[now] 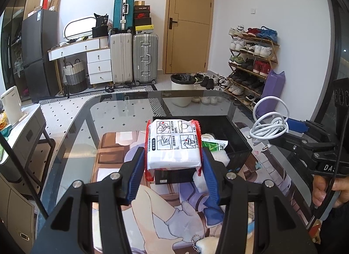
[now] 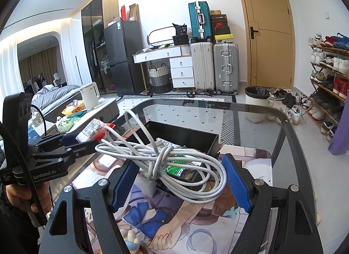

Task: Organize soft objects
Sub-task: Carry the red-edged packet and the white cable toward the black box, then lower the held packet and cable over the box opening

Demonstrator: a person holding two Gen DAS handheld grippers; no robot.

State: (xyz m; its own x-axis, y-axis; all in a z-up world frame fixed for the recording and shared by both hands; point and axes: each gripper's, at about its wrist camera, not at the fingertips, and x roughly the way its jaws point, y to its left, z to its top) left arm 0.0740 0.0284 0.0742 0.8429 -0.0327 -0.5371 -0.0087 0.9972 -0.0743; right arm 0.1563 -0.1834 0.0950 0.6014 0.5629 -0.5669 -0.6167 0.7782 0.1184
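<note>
White tissue pack (image 1: 173, 144) between left tool (image 1: 173, 166) pads.

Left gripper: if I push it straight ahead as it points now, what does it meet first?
Probably the black box: the left gripper, shut on the white tissue pack, points at it. Depth is unclear; the pack may pass above the rim.

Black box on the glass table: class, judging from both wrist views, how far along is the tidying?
Done: a green packet already lies in the black box.
In hand: the left gripper clamps a white tissue pack above the box; the right gripper carries a coiled white cable, jaws wide around it.
Left: both must still go in, and a small plush remains on the mat.
</note>
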